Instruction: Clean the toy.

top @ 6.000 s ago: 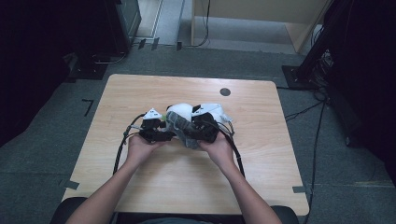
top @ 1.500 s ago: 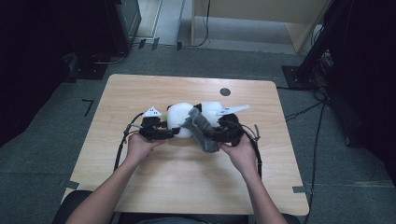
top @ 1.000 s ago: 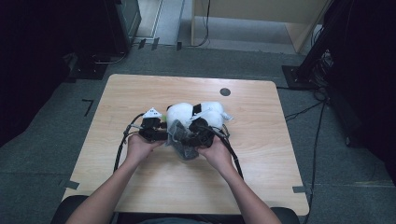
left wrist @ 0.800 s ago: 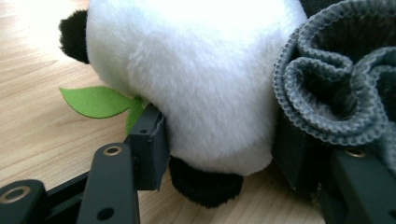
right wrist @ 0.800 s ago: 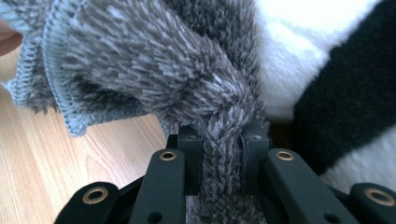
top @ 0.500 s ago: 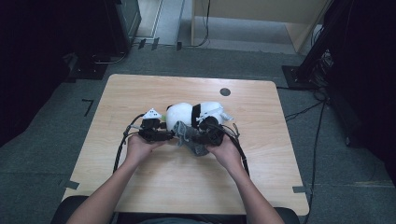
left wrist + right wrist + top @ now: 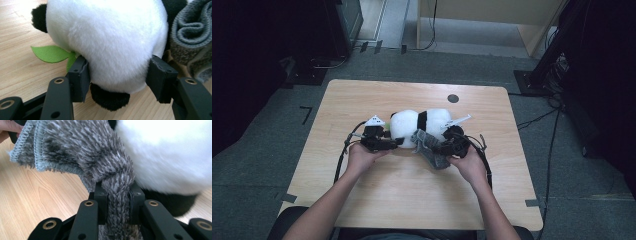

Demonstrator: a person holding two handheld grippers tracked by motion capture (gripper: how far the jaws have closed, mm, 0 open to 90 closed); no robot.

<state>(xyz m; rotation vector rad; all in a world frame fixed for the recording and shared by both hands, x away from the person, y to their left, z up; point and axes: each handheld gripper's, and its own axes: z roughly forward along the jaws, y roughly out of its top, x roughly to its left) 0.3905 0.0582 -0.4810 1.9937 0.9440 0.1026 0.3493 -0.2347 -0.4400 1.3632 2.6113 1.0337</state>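
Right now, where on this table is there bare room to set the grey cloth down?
Bare wood lies along the table's far edge around the dark round mark, on the left side beyond the left gripper, and in the near strip between the forearms. The middle is crowded: the plush panda, the grey cloth and the right gripper sit close together.

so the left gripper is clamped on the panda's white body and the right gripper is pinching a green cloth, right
Not quite: the cloth pinched in the right gripper is grey and fuzzy, not green, as the right gripper view shows. The only green is a small leaf by the panda. The left gripper is clamped on its white body.
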